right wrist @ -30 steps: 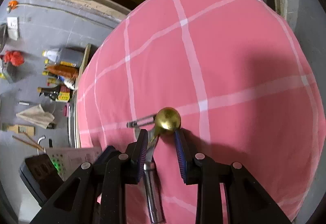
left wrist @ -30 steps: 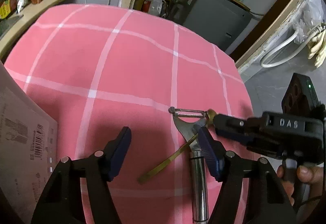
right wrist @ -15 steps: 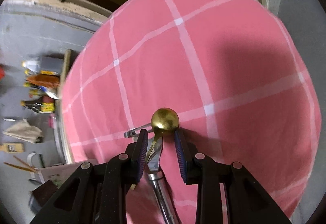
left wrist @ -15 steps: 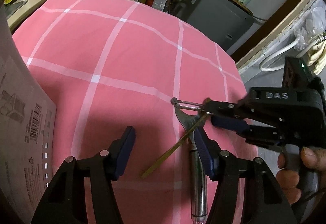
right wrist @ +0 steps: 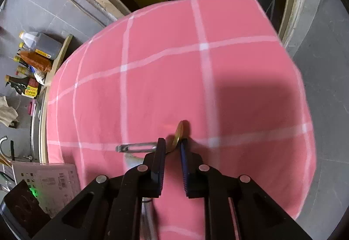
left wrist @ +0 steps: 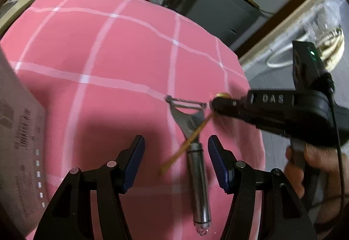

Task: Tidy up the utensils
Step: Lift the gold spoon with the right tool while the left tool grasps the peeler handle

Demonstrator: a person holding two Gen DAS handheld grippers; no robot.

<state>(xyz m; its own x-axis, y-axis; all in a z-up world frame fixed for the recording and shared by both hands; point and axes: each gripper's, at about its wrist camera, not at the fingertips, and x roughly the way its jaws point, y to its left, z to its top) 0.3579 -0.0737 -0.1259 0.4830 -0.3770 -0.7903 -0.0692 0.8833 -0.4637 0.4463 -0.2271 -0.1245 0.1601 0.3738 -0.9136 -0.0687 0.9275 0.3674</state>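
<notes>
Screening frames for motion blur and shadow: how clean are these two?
Left wrist view: gold spoon and right gripper smeared by motion, peeler fairly sharp. Right wrist view: spoon bowl slightly blurred, a broad dark shadow on the pink tablecloth, strong fisheye curvature.

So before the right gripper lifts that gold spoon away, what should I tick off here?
1. Right gripper shut on gold spoon: ok.
2. Spoon handle clear of the peeler: not ok, it crosses over the peeler's neck.
3. Left gripper out of the way: not ok, its open jaws straddle the peeler handle.
4. Grip firmness: cannot tell, frame blurred.
5. Drop-off spot visible: cannot tell.
</notes>
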